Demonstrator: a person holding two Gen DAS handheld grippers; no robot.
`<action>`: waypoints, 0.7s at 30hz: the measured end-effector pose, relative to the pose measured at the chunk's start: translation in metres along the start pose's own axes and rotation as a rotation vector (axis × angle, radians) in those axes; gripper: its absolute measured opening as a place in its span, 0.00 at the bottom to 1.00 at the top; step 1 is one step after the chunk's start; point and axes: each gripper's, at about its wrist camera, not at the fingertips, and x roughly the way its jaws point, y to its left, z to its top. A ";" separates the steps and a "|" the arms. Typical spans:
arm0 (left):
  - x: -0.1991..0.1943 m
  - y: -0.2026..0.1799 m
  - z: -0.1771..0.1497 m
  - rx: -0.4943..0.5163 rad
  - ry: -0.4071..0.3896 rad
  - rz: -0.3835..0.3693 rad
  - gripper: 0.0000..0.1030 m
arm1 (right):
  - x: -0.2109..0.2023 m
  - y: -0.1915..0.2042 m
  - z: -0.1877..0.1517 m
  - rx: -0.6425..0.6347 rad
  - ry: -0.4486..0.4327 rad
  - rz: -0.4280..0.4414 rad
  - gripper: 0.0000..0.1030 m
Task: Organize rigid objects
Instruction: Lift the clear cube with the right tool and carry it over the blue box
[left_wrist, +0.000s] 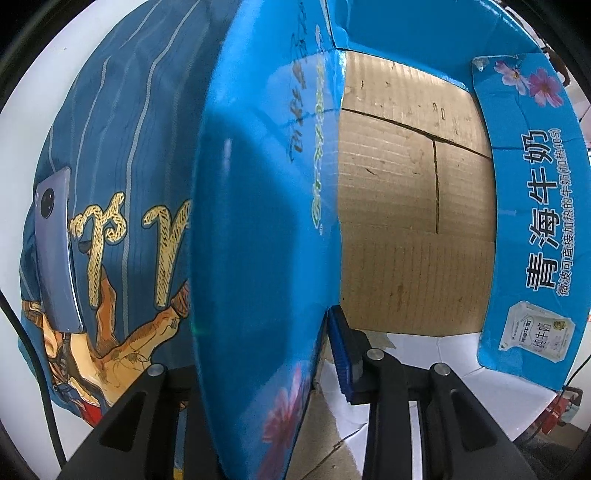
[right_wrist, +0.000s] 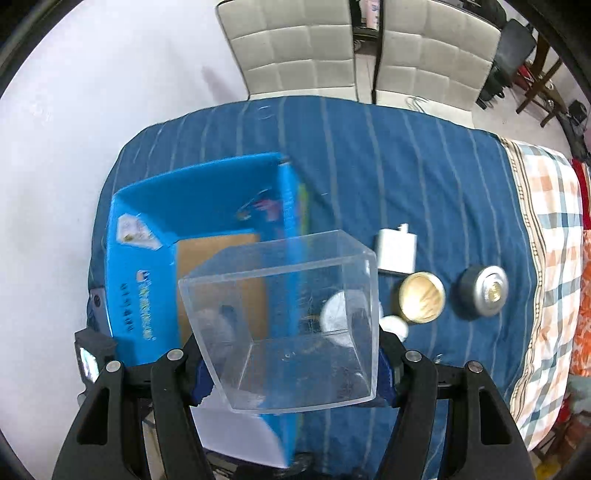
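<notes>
Nearest the right wrist camera, the right tongs (right_wrist: 291, 373) pinch a clear, square-sided plastic container (right_wrist: 284, 321) across its width, one blue pad on each side wall, with its open mouth turned up and away from the camera. The container hangs in the air, tilted, well above the striped blue cloth (right_wrist: 406, 177) that covers the desk.

Just beyond and below it, slightly to the left in this view, lies the bright blue cardboard milk carton box (right_wrist: 140, 229) with its top flaps standing open and its brown corrugated floor (right_wrist: 221, 280) bare. The container's left half already overlaps that opening in the picture, so the coming move looks like a short shift leftward and then a descent between the flaps. That is a judgement from the layout only.

The left tongs (left_wrist: 258, 350) are pressed together on one upright blue flap (left_wrist: 258, 221) of the box, pointing straight down and holding it back from the opening. The right hand is therefore the one that carries.

To the right of the container, on the cloth, rest a white charger block (right_wrist: 397, 251), a round wooden-looking lid or tin (right_wrist: 421, 299) and a grey and silver round puck (right_wrist: 484, 291). Farthest off stand two white padded chairs (right_wrist: 295, 48).
</notes>
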 end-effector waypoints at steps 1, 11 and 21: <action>0.000 0.001 -0.001 -0.001 -0.002 -0.001 0.29 | 0.001 0.010 -0.003 -0.001 0.004 -0.001 0.68; -0.002 0.005 -0.010 -0.003 -0.010 -0.003 0.29 | 0.040 0.072 -0.009 -0.002 0.053 0.031 0.68; 0.004 0.015 -0.008 -0.010 -0.007 -0.018 0.29 | 0.116 0.109 0.020 0.057 0.178 0.129 0.68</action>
